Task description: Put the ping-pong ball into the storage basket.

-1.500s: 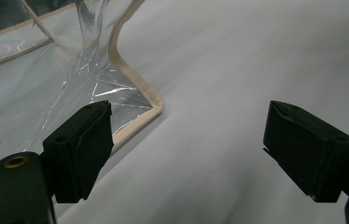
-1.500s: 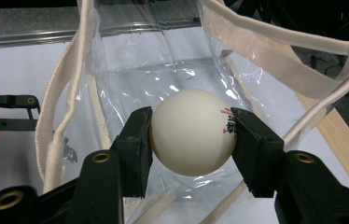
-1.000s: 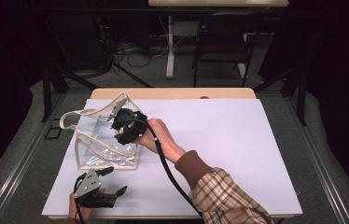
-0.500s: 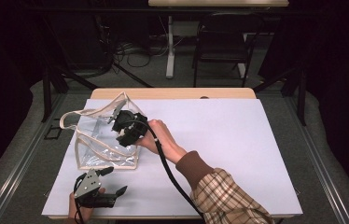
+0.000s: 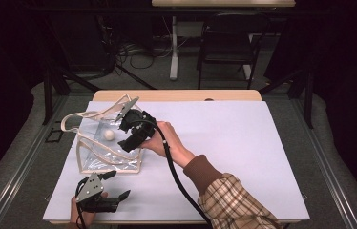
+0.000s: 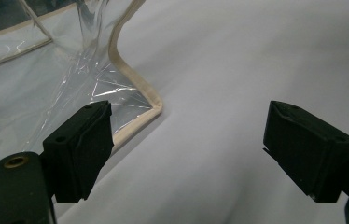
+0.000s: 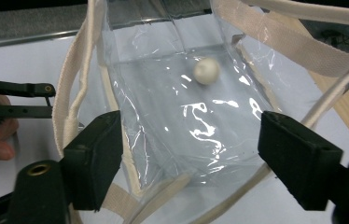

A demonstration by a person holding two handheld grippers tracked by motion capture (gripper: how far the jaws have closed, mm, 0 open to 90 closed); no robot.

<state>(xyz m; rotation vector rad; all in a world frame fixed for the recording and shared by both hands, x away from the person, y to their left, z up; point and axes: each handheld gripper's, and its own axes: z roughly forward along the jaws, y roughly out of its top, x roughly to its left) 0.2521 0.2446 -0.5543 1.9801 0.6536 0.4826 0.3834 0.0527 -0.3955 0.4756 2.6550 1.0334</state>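
Observation:
A clear plastic tote bag with beige trim and straps lies on the left of the white table sheet. A small white ball rests inside it. My right gripper is held at the bag's mouth, open, with nothing between its jaws. In the right gripper view the ball lies on the bag's clear wall, beyond the open right gripper. My left gripper stands open near the front edge, just below the bag's corner. The left gripper holds nothing.
The wooden table edge shows past the sheet at the back. A black chair and a desk leg stand on the floor behind. The right gripper's black cable trails across the sheet along the plaid sleeve.
A white ball now shows inside the bag beside the right gripper. Both grippers have hardly moved.

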